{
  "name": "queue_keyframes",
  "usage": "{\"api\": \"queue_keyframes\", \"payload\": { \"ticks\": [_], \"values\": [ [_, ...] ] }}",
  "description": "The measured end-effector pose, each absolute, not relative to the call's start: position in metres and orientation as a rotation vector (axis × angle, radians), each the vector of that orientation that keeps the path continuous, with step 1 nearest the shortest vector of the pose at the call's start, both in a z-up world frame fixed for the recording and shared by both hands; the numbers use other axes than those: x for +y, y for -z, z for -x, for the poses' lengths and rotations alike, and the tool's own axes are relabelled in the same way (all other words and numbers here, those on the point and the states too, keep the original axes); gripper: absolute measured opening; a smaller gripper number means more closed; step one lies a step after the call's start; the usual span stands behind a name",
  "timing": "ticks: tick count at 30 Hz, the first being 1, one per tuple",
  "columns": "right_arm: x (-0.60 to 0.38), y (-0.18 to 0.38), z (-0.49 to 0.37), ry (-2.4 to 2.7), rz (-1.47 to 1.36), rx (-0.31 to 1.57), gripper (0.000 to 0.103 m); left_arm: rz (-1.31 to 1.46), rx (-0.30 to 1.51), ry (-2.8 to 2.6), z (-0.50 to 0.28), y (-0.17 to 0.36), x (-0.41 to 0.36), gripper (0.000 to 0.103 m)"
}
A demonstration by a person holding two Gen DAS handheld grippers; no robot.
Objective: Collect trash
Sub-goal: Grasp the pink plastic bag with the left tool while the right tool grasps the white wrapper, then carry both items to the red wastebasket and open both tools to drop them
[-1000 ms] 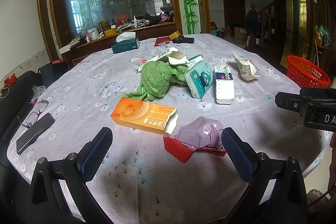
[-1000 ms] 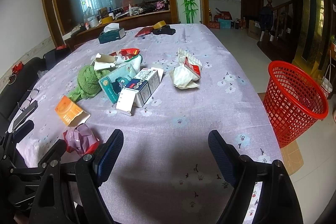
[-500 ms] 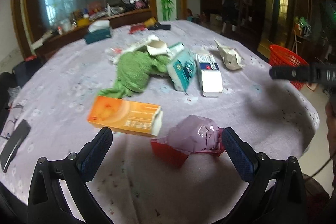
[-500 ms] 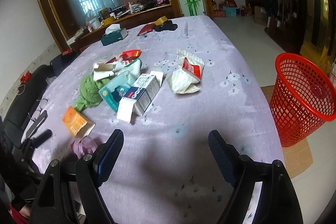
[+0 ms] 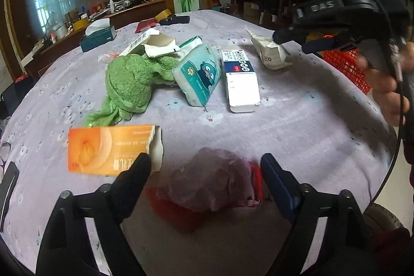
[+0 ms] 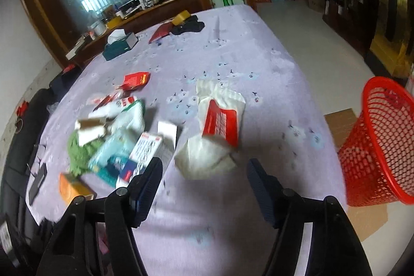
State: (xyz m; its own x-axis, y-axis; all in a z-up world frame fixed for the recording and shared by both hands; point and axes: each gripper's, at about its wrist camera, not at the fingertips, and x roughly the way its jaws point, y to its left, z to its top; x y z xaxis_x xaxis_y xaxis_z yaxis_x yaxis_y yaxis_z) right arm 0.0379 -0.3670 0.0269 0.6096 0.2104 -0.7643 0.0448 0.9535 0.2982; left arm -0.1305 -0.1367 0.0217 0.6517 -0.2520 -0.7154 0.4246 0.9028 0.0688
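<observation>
A crumpled purple bag over a red wrapper (image 5: 214, 183) lies on the lilac tablecloth (image 5: 297, 126) between my left gripper's (image 5: 204, 171) fingers. Its jaws are closing, and the pads stand just off the bag on both sides. A hand (image 5: 383, 84) holds my right gripper (image 6: 204, 172) over the table's right side. Its jaws are closing too, with nothing between them. A crumpled white bag with a red label (image 6: 214, 141) lies just ahead of its fingertips. A red mesh basket (image 6: 375, 141) stands on the floor to the right of the table.
An orange box (image 5: 108, 149) lies beside the left finger. Farther in are a green towel (image 5: 129, 84), a teal tissue pack (image 5: 199, 74), a white and blue box (image 5: 240, 76) and a torn carton (image 5: 155, 43). A teal tissue box (image 5: 98, 35) sits at the back.
The left gripper has come down around the purple bag and its fingers have drawn closer together. The right gripper has swung left over the table toward the white bag, its jaws narrower.
</observation>
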Motion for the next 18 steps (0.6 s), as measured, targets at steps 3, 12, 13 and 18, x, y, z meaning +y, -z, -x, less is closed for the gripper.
{"api": "queue_keyframes", "payload": {
  "ticks": [3,12,13,18],
  "values": [
    [-0.371,-0.021,-0.054,-0.077,-0.333,0.936,0.072,-0.242,0.776,0.388,0.124,-0.022,-0.139,0.052],
    [-0.37,-0.005,-0.075,-0.088,-0.387,0.995,0.058,-0.186,0.833,0.403,0.108,-0.016,-0.133,0.059],
    [-0.37,-0.006,-0.075,-0.086,-0.385,0.993,0.057,-0.182,0.835,0.406,0.107,-0.015,-0.132,0.059],
    [-0.373,-0.004,-0.073,-0.093,-0.403,0.975,0.05,-0.171,0.825,0.407,0.111,-0.015,-0.13,0.044]
  ]
}}
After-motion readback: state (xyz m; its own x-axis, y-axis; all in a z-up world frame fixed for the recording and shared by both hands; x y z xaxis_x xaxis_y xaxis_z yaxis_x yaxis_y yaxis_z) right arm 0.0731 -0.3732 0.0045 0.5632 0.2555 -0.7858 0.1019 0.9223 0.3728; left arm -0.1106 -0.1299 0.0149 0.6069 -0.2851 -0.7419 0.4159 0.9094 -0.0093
